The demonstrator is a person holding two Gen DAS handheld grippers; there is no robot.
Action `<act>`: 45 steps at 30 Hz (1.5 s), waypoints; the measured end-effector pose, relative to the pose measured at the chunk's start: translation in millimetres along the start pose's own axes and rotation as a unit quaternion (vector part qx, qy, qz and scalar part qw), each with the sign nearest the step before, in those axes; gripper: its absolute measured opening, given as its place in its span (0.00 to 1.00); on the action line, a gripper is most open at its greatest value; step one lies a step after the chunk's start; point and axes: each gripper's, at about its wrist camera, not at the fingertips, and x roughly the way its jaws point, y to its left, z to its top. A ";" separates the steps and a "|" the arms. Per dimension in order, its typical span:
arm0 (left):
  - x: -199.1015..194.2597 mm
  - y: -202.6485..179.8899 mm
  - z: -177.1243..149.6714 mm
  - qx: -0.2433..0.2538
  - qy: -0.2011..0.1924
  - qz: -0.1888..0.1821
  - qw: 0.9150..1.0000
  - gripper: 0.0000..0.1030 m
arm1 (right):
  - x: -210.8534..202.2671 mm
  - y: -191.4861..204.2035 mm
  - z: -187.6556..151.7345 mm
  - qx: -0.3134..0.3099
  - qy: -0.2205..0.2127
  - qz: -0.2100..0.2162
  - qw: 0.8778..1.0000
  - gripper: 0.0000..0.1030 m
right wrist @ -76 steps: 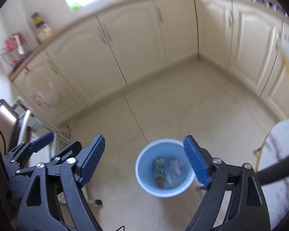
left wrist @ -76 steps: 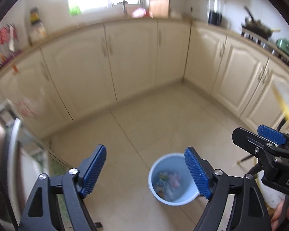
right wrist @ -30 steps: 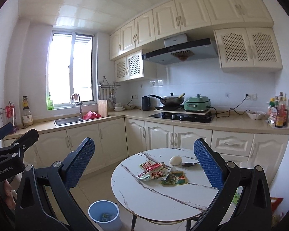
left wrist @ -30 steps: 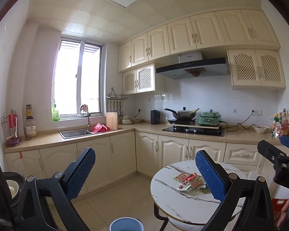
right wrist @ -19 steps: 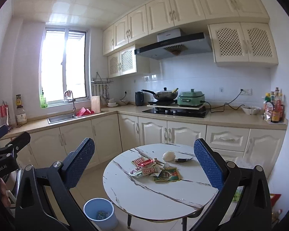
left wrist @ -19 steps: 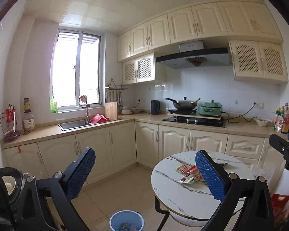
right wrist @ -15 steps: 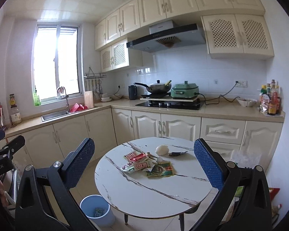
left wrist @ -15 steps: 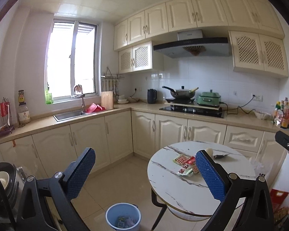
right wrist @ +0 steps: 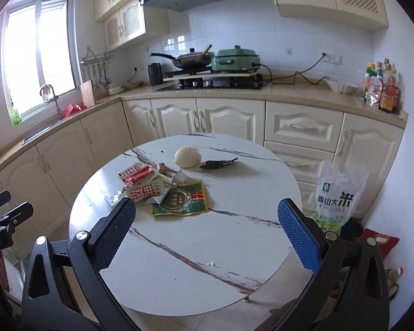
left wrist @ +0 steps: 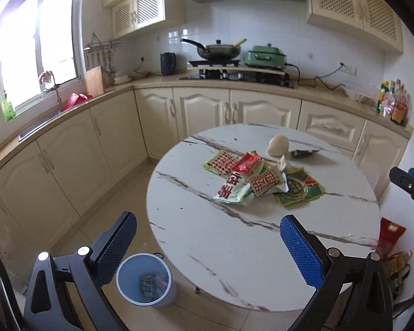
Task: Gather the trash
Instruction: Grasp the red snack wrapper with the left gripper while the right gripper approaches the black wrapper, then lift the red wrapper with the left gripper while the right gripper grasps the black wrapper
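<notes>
Left tongs (left wrist: 208, 244): spread wide with nothing between the blue-padded fingers, low in the left wrist frame, over the near edge of the tabletop and the floor.
Right tongs (right wrist: 206, 224): also spread wide and holding nothing, low in the right wrist frame, above the near half of the tabletop.
Tabletop: round white marble-patterned tabletop (left wrist: 234, 248) with dark veins, filling the centre of both frames.
Trash pile: a heap of crumpled red, white and green snack wrappers (left wrist: 245, 178) lies near the middle of the tabletop, just above centre in the left wrist frame.
Green packet: a flat green and gold foil packet (right wrist: 182, 200) lies at the lower right edge of the pile, touching it.
White lump: a crumpled white paper ball (right wrist: 187, 156) sits behind the pile, toward the far side of the tabletop.
Dark wrapper: a small dark flattened wrapper (right wrist: 218, 163) lies just right of the white ball.
Bin: a light blue round plastic waste bin (left wrist: 145, 280) stands on the floor at lower left of the left wrist frame, beside the tabletop edge, with a few scraps inside.
Rice bag: a clear plastic bag with green printing (right wrist: 336, 198) stands on the floor at right of the right wrist frame, near the cream cabinets (right wrist: 300, 129).
</notes>
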 end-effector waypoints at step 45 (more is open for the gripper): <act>317.8 16.4 131.8 0.045 0.091 -0.166 0.981 0.14 | 305.3 -17.8 51.5 -0.226 0.168 0.083 0.956 0.74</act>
